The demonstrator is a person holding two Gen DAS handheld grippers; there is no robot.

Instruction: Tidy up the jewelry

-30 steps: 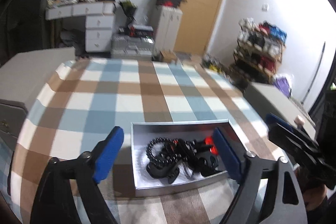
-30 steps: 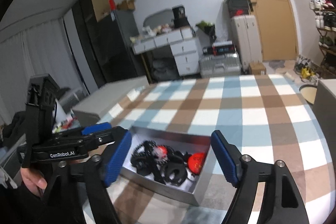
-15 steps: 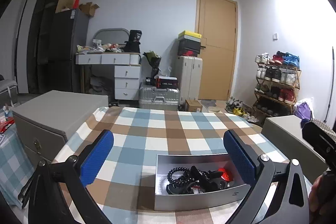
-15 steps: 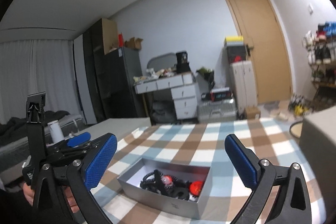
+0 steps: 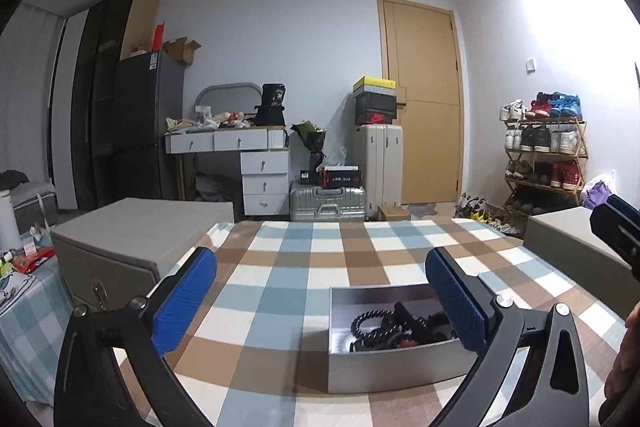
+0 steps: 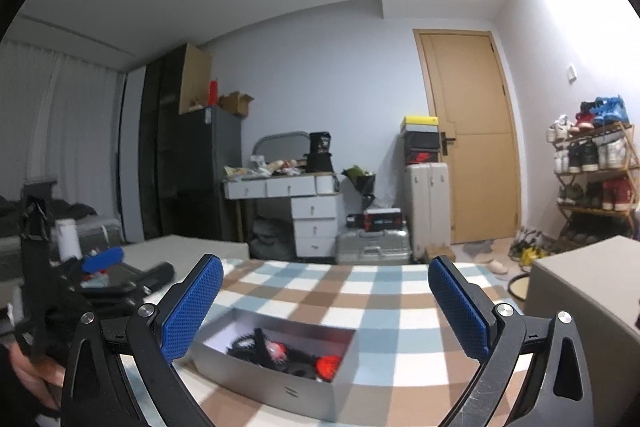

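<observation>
A silver box [image 5: 394, 367] sits on the plaid tablecloth [image 5: 304, 279]. It holds black bead bracelets [image 5: 374, 323] and other dark jewelry. In the right wrist view the box [image 6: 256, 377] also shows a red piece [image 6: 329, 363]. My left gripper [image 5: 320, 301] is open and empty, level above the table with the box near its right finger. My right gripper [image 6: 324, 307] is open and empty, above the box. The left gripper also shows at the left of the right wrist view [image 6: 100, 261].
A grey cabinet [image 5: 132, 247] stands left of the table and another [image 5: 568, 243] at the right. Beyond the table stand a white dresser [image 5: 248, 167], suitcases [image 5: 378, 167], a shoe rack [image 5: 544, 163] and a wooden door [image 5: 424, 99].
Both grippers have risen and tilted up from looking down at the box to looking level across the room. The box now sits lower in both views. Both stay open.
</observation>
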